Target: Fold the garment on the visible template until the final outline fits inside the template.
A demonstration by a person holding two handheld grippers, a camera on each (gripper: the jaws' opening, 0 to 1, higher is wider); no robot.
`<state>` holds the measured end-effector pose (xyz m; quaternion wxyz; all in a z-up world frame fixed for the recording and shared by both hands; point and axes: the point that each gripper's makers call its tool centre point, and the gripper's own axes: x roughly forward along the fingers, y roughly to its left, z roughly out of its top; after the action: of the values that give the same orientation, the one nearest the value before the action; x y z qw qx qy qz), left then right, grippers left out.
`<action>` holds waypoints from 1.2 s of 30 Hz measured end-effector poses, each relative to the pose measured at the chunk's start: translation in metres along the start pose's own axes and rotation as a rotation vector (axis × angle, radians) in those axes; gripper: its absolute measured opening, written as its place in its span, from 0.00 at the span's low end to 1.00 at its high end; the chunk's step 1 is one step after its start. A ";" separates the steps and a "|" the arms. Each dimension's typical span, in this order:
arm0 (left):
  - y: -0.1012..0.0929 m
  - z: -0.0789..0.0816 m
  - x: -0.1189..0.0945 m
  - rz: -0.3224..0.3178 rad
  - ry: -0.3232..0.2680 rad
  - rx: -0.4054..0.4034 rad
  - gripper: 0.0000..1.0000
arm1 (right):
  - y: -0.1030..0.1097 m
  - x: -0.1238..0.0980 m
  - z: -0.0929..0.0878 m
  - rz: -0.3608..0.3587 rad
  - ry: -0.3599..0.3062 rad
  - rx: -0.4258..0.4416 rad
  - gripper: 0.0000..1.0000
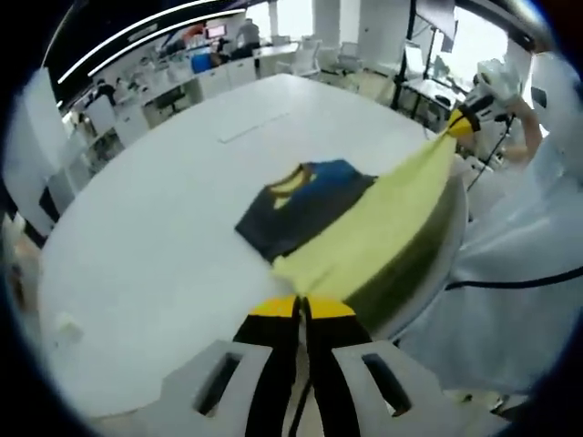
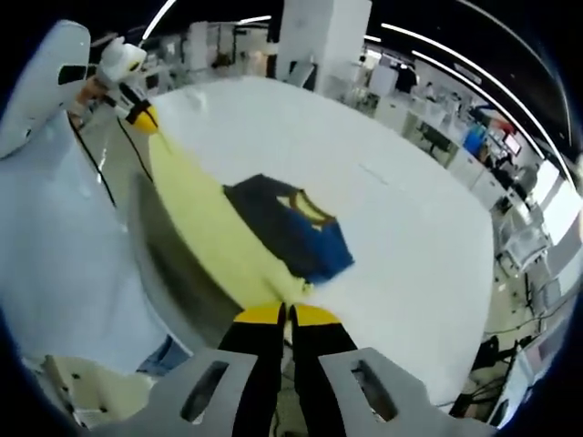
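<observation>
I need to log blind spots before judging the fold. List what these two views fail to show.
- Folding template: not made out on the white round table in either view.
- Yellow part of the garment: blurred in the left gripper view; its lifted underside is hidden.
- Dark navy and blue part: its near edge is covered by the yellow cloth.
- Left gripper and right gripper: the cloth's pinched edge is hidden between shut jaws.

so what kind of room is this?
Likely an open-plan office or lab: a big white table holding the garment, rows of desks and chairs behind, and long ceiling strip lights.
</observation>
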<state>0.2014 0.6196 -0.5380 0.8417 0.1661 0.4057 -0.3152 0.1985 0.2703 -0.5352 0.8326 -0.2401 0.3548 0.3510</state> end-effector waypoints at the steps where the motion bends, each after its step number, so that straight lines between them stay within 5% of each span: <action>1: 0.000 0.000 -0.001 0.004 -0.001 0.001 0.00 | 0.001 -0.001 0.000 0.001 -0.001 -0.004 0.03; 16: -0.004 0.006 -0.021 0.032 -0.020 0.043 0.00 | 0.005 -0.020 0.013 -0.018 -0.023 -0.052 0.03; 36: 0.012 0.011 0.003 0.025 -0.011 0.024 0.00 | -0.010 0.006 0.011 -0.005 -0.002 -0.027 0.03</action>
<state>0.2176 0.6215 -0.5334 0.8457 0.1796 0.3952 -0.3104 0.2136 0.2737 -0.5316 0.8305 -0.2516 0.3487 0.3541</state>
